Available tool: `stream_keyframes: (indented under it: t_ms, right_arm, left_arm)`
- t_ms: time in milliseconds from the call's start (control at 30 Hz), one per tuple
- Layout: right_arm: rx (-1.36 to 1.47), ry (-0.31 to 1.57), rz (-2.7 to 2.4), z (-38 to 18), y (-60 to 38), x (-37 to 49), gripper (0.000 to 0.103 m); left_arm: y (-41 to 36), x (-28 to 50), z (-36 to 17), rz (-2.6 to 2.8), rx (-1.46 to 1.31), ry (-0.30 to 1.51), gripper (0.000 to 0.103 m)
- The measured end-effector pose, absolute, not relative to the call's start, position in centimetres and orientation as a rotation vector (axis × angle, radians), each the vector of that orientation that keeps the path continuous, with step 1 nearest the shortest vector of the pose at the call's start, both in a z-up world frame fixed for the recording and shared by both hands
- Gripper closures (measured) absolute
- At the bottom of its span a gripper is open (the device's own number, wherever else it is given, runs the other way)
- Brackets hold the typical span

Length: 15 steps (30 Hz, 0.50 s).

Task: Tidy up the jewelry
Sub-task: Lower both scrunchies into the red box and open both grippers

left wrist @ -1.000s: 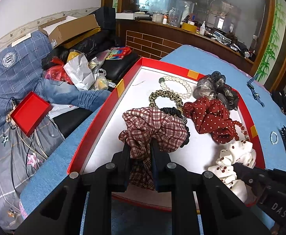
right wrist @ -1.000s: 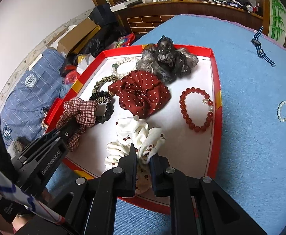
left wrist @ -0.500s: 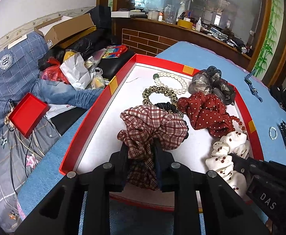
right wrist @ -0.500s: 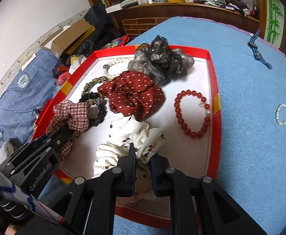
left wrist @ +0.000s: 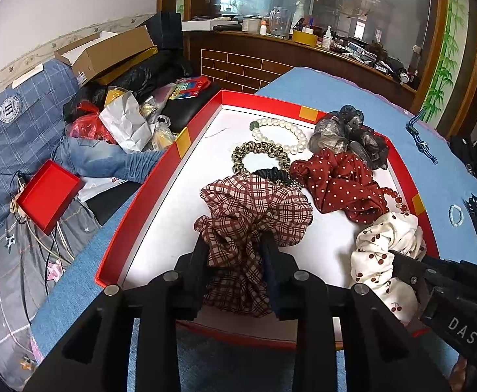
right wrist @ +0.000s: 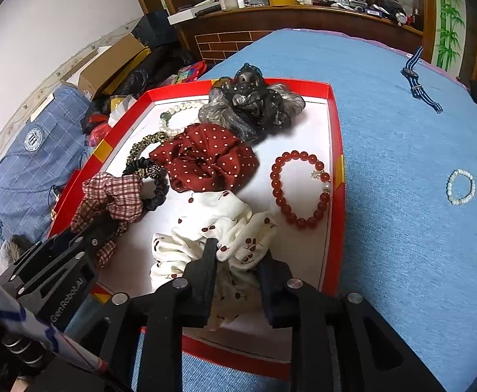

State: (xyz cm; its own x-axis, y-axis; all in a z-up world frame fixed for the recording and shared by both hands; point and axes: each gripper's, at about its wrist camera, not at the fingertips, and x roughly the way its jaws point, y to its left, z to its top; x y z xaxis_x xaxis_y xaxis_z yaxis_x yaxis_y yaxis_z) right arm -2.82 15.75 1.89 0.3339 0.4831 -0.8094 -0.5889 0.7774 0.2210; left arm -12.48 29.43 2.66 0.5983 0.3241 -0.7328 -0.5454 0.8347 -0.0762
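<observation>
Plaid scrunchie (left wrist: 254,209) between the opening jaws of left gripper (left wrist: 235,245), cherry-print scrunchie (right wrist: 215,232) between the opening jaws of right gripper (right wrist: 238,254), both in red tray (right wrist: 336,137): release step; next probably withdrawal clear of fabric.

Left gripper (left wrist: 235,240): jaws, clamped tight a second ago, are being opened; plaid scrunchie (left wrist: 254,209) is seen loose between the fingers.
Right gripper (right wrist: 238,251): jaws are likewise being opened; cherry-print scrunchie (right wrist: 212,225) has been released and has spread wider.
</observation>
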Motion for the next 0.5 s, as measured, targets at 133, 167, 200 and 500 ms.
stream_keyframes:
  t_ms: [133,167,200,500]
  right_arm:
    - [-0.111,1.001,0.705,2.4,15.4,-3.2,0.071]
    - [-0.107,1.000,0.705,2.6,15.3,-3.2,0.070]
    - [-0.103,0.999,0.706,2.7,15.2,-3.3,0.069]
    - [-0.066,0.969,0.705,4.2,13.3,-3.8,0.061]
  left_arm:
    - [29.0,-12.5,2.7,0.514,-0.296,0.781,0.067]
    - [29.0,-12.5,2.7,0.514,-0.294,0.781,0.065]
    - [28.9,-12.6,2.8,0.514,-0.290,0.779,0.064]
    - [27.8,-12.7,3.0,0.524,-0.249,0.770,0.057]
